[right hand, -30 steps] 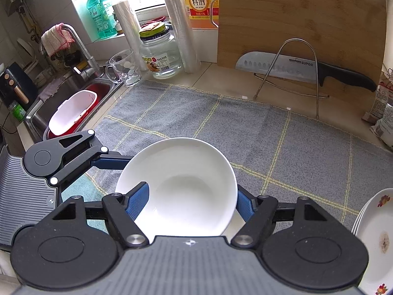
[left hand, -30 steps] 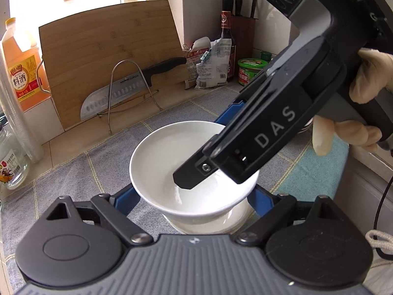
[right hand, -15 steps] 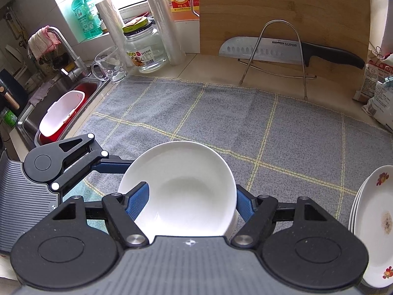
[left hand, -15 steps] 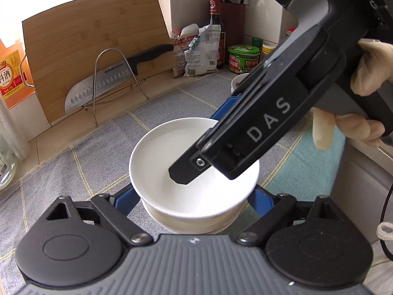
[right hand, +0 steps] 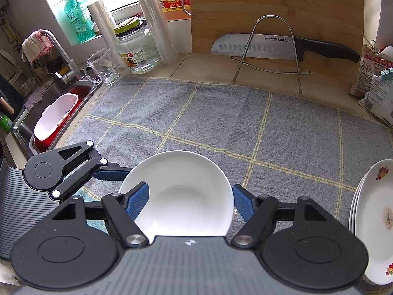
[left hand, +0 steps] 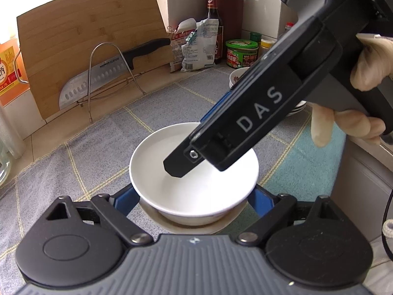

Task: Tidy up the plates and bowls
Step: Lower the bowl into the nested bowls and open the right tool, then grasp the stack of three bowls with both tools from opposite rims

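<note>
A plain white bowl (left hand: 211,189) (right hand: 184,196) sits nested on top of a second bowl (left hand: 186,225), of which only the beige rim shows below it. My right gripper (right hand: 190,202) is shut on the white bowl. One black finger (left hand: 179,164) reaches over the bowl's inside and the other blue finger stands outside its far rim. My left gripper (left hand: 192,199) hugs the lower bowl with a blue finger close on each side. Its finger (right hand: 110,172) meets the bowls from the left in the right wrist view. The bowls' undersides are hidden.
A grey checked mat (right hand: 221,113) covers the counter. A stack of flowered plates (right hand: 373,216) lies at the right. A knife on a wire rack (right hand: 270,44) leans on a cutting board behind. A sink with a red basin (right hand: 56,115) is at the left. A gloved hand (left hand: 368,73) holds the right gripper.
Both views have shifted slightly against the counter, and the plate stack shows more at the right. The bowls sit the same between both pairs of fingers.
</note>
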`<action>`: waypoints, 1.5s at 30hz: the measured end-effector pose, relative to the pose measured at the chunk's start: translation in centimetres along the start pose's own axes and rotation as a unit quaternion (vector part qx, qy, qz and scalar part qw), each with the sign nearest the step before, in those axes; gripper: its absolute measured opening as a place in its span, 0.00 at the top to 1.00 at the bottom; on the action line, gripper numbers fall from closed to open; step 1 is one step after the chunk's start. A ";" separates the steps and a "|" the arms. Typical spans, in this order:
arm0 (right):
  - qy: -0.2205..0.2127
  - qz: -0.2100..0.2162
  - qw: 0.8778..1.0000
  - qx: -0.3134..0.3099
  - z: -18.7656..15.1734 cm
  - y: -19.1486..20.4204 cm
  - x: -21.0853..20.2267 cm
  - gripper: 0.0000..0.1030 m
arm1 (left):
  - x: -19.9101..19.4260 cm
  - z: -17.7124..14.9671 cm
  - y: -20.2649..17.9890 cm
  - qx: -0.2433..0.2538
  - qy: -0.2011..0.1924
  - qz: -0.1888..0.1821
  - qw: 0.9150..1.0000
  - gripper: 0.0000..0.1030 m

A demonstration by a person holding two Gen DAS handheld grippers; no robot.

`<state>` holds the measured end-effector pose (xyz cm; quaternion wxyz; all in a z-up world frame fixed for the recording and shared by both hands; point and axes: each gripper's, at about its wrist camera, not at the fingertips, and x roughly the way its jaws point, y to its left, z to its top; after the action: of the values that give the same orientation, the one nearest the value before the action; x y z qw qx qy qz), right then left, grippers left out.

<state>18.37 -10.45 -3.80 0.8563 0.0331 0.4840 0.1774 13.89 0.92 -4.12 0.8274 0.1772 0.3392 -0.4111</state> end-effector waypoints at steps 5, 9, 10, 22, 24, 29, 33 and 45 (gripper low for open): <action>0.000 0.007 1.000 0.005 0.0 -0.2 0.1 0.23 | -0.1 -0.2 0.0 0.016 0.000 0.001 1.000 0.06; -0.006 0.008 1.000 0.008 -0.2 -0.3 -0.1 0.22 | -1.0 -0.5 0.2 0.025 0.000 0.006 1.000 0.06; -0.009 0.006 1.000 0.009 -0.2 -0.4 -0.2 0.20 | -1.3 -0.6 0.3 0.023 0.000 0.005 1.000 0.06; -0.045 -0.031 0.997 0.049 -2.1 -1.8 -1.5 0.05 | -4.3 -0.2 3.5 -0.014 -0.044 0.048 0.998 0.04; -0.055 -0.042 0.996 0.049 -2.5 -1.6 -1.7 0.04 | -3.9 -0.4 4.2 -0.017 -0.040 0.057 0.997 0.04; -0.069 -0.063 0.995 0.042 -3.6 -0.9 -2.4 0.04 | -3.6 -0.6 5.3 -0.022 -0.037 0.074 0.996 0.04; -0.072 -0.069 0.994 0.038 -4.4 -0.4 -2.9 0.04 | -3.4 -1.0 5.9 -0.027 -0.031 0.075 0.996 0.04; -0.071 -0.051 0.995 -0.038 -7.0 2.1 -4.2 0.00 | -6.0 -2.9 6.9 -0.006 -0.048 0.024 0.999 0.02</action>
<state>9.89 -10.67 -3.58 0.8969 -0.0113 0.4161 0.1492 15.59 10.12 -1.81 0.8535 0.1605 0.2969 -0.3969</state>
